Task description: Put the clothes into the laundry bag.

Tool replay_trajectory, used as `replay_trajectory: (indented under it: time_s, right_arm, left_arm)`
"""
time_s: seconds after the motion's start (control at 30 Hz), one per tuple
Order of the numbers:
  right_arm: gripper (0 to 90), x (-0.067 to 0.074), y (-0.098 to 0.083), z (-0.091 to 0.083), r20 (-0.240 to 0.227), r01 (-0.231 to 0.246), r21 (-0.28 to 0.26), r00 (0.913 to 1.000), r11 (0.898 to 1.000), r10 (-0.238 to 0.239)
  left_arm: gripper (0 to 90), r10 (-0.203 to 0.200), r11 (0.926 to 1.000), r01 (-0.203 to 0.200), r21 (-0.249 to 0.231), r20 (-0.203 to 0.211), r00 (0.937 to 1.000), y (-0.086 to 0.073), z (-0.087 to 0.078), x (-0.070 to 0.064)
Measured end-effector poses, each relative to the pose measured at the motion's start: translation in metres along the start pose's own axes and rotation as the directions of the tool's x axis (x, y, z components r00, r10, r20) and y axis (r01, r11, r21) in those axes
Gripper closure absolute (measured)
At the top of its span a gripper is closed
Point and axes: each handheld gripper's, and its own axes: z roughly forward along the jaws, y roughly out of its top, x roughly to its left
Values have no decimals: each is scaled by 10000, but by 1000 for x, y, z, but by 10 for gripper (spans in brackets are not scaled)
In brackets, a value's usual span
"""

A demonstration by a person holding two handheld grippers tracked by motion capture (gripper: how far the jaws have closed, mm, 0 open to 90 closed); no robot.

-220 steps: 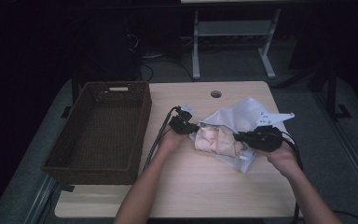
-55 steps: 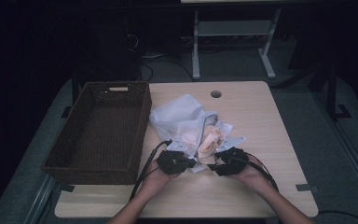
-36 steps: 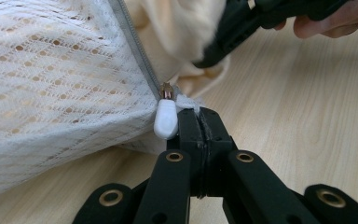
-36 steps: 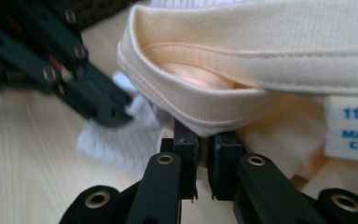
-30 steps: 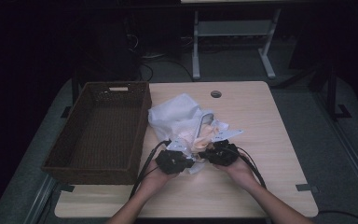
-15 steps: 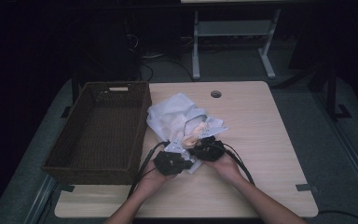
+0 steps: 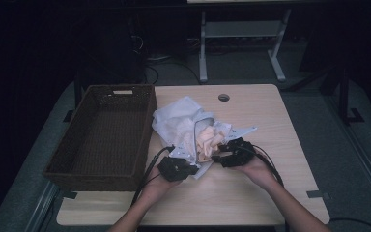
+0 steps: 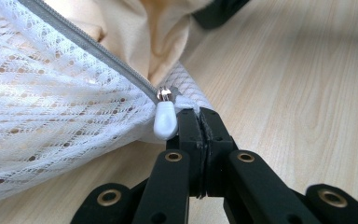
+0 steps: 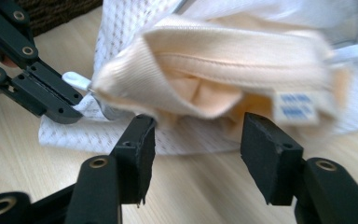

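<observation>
Nearest the person, the left gripper (image 7: 186, 168) has its jaws pressed together on the corner of the white mesh bag (image 8: 51, 116), just beside the zip pull (image 8: 164, 121). The right gripper (image 9: 196, 154) has just been opening; its jaws stand spread in front of the peach garment (image 9: 214, 70), which bulges from the bag at mid-worktop (image 7: 251, 193). The wicker basket (image 7: 106, 135) sits just beside the bag, to its left.

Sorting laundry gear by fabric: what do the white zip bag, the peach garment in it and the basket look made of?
The bag looks like white synthetic mesh: open holes show. The peach garment seems a soft matte rib knit, with fine ribs and stitched seams. The basket looks like dark brown woven wicker or an imitation.
</observation>
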Motion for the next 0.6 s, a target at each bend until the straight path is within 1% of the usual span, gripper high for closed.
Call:
replay_trajectory:
  time_s: [0.1,0.2,0.27,0.33,0.37,0.43,0.47,0.53,0.57,0.6]
  right_arm:
    - [425,-4,0,-14,91,-1,-281,10000,9996,4]
    - [402,-5,8,-27,163,205,-645,9997,9977,-194]
    - [391,-5,12,-31,10,322,-812,9995,9962,-322]
    - [381,-3,15,-30,-110,512,-730,9986,9960,-522]
    - [375,-1,15,-28,-186,640,-589,9977,9962,-652]
    - [361,4,13,-20,-390,1031,-43,9939,9947,-1032]
    - [359,5,12,-16,-495,1134,169,9924,9934,-1125]
    - [356,8,6,-3,-697,1483,846,9873,9853,-1426]
    - [349,9,3,3,-776,1635,1171,9848,9796,-1551]
    - [361,10,0,11,-783,1841,1511,9817,9712,-1739]
  left_arm:
    - [885,-2,10000,2,-2,-6,10000,0,0,0]
    - [884,-16,10000,16,-13,-7,10000,-1,0,0]
    - [884,-19,10000,19,-3,-18,10000,-1,0,0]
    - [883,-25,10000,25,-6,-15,10000,-1,0,0]
    - [884,-15,10000,15,-19,-18,10000,-1,0,0]
    - [884,11,10000,-11,7,-12,10000,-1,0,0]
    - [884,13,10000,-13,7,-6,10000,-1,0,0]
    - [884,25,10000,-25,8,-18,10000,-1,0,0]
    - [884,32,10000,-32,13,-25,10000,-1,0,0]
    - [883,38,10000,-38,11,-30,10000,-1,-1,0]
